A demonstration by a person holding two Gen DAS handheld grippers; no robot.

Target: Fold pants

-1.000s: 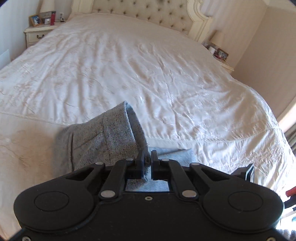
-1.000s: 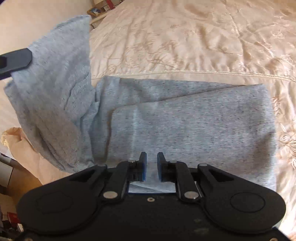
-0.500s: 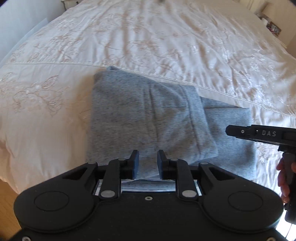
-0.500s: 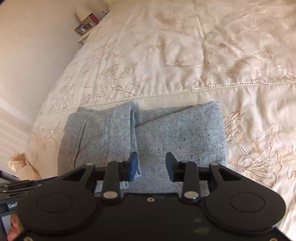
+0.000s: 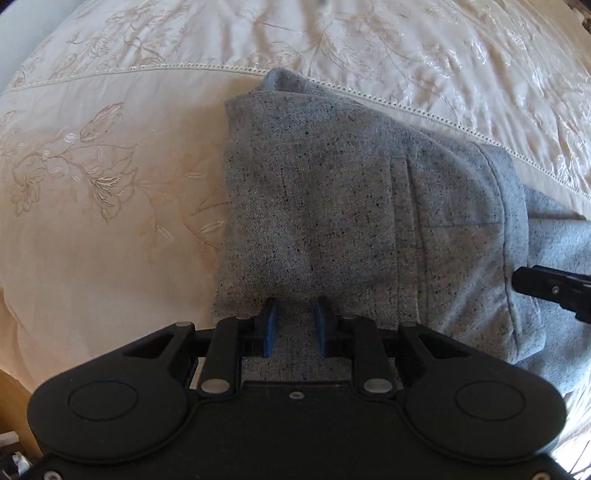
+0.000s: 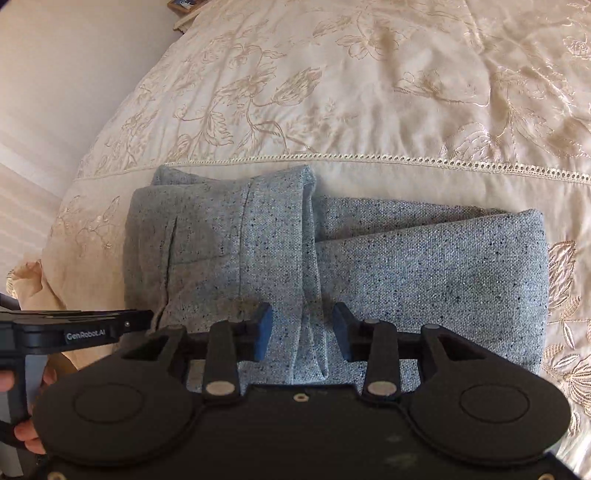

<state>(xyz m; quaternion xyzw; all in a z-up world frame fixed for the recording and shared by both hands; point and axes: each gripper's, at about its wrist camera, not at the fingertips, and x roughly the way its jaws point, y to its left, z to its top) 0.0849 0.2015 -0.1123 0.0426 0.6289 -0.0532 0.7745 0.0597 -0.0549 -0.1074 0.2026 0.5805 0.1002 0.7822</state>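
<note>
Grey speckled pants (image 5: 351, 221) lie folded on the cream embroidered bedspread (image 5: 110, 184), near its front edge. The waistband end is folded over the legs; its edge runs down the middle in the right wrist view (image 6: 310, 258). My left gripper (image 5: 295, 321) is open and empty, low over the near edge of the folded pants. My right gripper (image 6: 301, 328) is open and empty, its fingers either side of the folded edge. The left gripper also shows at the left of the right wrist view (image 6: 92, 328), and the right one at the right of the left wrist view (image 5: 554, 288).
The bedspread (image 6: 369, 92) stretches far beyond the pants, with a lace seam (image 6: 369, 158) just behind them. A wall (image 6: 55, 74) and a bedside table corner (image 6: 184, 11) stand at the far left. The bed's front edge (image 5: 11, 387) drops off at lower left.
A second ago my left gripper held the waistband end up in the air. It laid it down over the legs and let go. Both grippers opened and moved closer to the pants.
</note>
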